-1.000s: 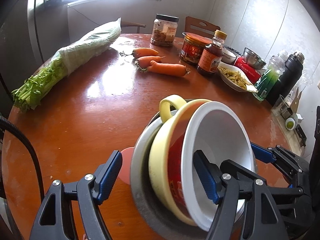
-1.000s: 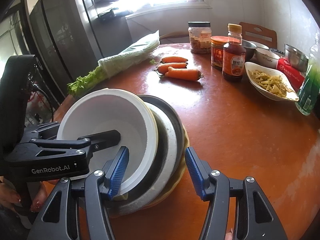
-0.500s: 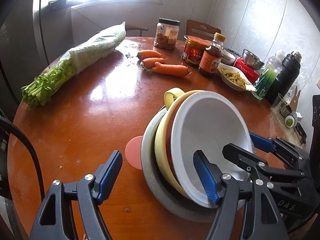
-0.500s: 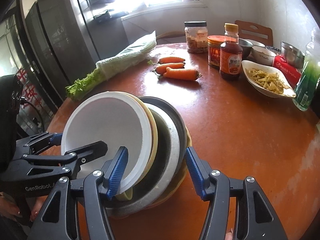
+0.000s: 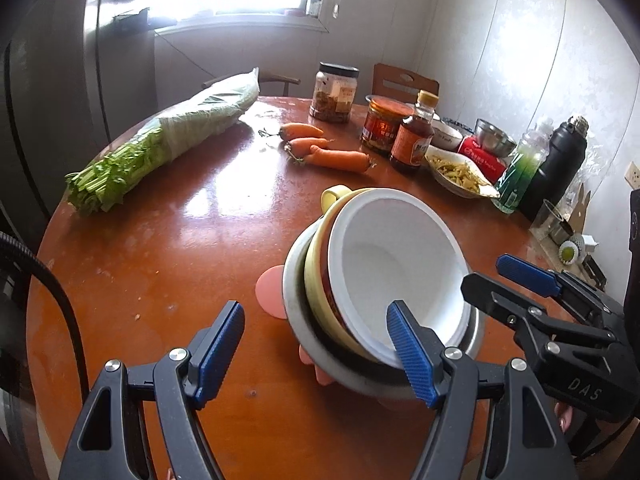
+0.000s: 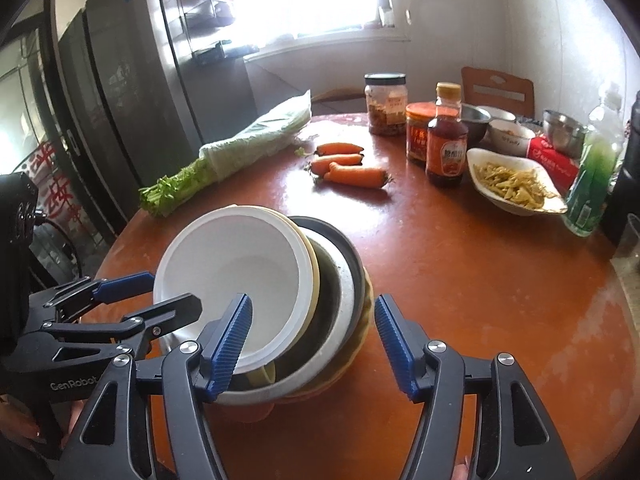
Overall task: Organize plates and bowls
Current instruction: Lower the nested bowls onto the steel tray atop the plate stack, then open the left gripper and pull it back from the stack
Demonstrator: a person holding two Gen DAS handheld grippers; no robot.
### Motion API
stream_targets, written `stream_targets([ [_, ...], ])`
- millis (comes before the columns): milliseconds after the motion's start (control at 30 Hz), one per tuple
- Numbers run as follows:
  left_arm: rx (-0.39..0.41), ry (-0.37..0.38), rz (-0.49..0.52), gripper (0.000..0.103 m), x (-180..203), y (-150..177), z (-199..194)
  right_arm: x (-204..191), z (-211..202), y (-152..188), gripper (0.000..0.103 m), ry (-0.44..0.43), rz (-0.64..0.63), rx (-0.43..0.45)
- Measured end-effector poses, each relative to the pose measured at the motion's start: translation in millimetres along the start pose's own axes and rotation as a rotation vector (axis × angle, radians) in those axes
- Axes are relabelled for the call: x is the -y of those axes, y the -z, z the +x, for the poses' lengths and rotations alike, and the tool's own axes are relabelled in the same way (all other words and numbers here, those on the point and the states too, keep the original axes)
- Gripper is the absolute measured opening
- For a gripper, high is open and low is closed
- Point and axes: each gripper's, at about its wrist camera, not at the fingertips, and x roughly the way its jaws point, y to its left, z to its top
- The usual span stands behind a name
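A tilted stack sits near the table's front edge: a white bowl (image 5: 400,264) (image 6: 236,268) on top, then a yellow handled cup (image 5: 334,196), a grey metal dish (image 5: 294,300) (image 6: 344,280) and a pink plate (image 5: 270,292) at the bottom. My left gripper (image 5: 314,350) is open; its right finger (image 5: 408,356) overlaps the white bowl's near rim and its left finger stands clear of the stack. My right gripper (image 6: 312,346) straddles the stack with its jaws opening. Its left finger (image 6: 230,344) is over the white bowl, and its right finger sits just off the stack's right side.
Bagged celery (image 5: 168,144) lies at the left, with three carrots (image 5: 332,156) mid-table. Jars (image 5: 334,92), a sauce bottle (image 5: 414,136), a white dish of food (image 5: 456,172), metal bowls (image 6: 562,132), a green bottle (image 5: 520,172) and a black flask (image 5: 558,168) line the far right. A fridge (image 6: 120,100) stands to the left.
Both grippers have drawn back and risen a little, so the stack looks smaller and farther off. The right gripper's jaws stand wider than before. The stack has stayed in place.
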Motion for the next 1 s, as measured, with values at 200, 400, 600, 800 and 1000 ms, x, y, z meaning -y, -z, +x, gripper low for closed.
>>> stream_targets([
  [200, 0.051, -0.051, -0.011, 0.074, 0, 11, -20, -3, -17, 10, 0.072, 0.000, -0.003, 0.036],
  [400, 0.094, -0.051, -0.022, 0.077, 2, 26, -40, -10, -34, 25, 0.074, 0.007, -0.021, 0.066],
  [600, 0.094, -0.076, -0.023, 0.078, 5, 48, -48, -17, -50, 45, 0.076, 0.030, -0.049, 0.087],
  [800, 0.098, -0.102, -0.048, 0.082, 1, 67, -52, -24, -59, 63, 0.076, 0.037, -0.065, 0.086],
  [1000, 0.097, -0.141, -0.041, 0.084, 2, 83, -52, -30, -62, 78, 0.078, 0.052, -0.076, 0.092],
])
